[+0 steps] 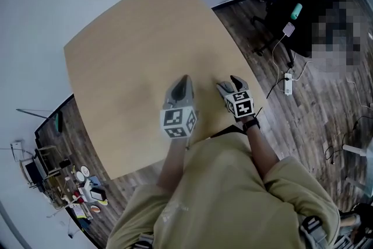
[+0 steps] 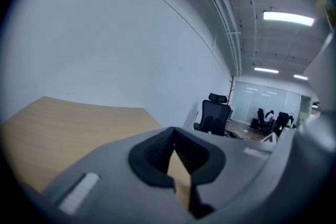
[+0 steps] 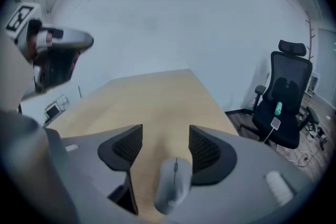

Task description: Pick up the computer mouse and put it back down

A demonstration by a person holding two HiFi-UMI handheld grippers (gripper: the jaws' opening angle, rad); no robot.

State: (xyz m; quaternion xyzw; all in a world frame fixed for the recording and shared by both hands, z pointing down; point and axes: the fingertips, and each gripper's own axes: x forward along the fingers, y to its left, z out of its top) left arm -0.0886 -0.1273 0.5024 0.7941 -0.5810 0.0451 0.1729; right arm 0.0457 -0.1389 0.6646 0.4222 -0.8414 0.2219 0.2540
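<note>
In the head view we see a pale wooden desk [image 1: 128,44], smooth, with rounded corners. Above it the left tool [image 1: 184,80] tapers to a single grey point, while the right tool [image 1: 228,83] shows two separate tips. The mouse cannot be made out from here. In the left gripper view the ribbed black jaws meet at their tips, closed on nothing, with only a wedge of desk showing behind them. In the right gripper view the jaws stand wide apart. The smooth, rounded grey mouse [image 3: 173,186] lies on the desk between their bases, blurred, its near end cut off, and neither jaw presses on it.
</note>
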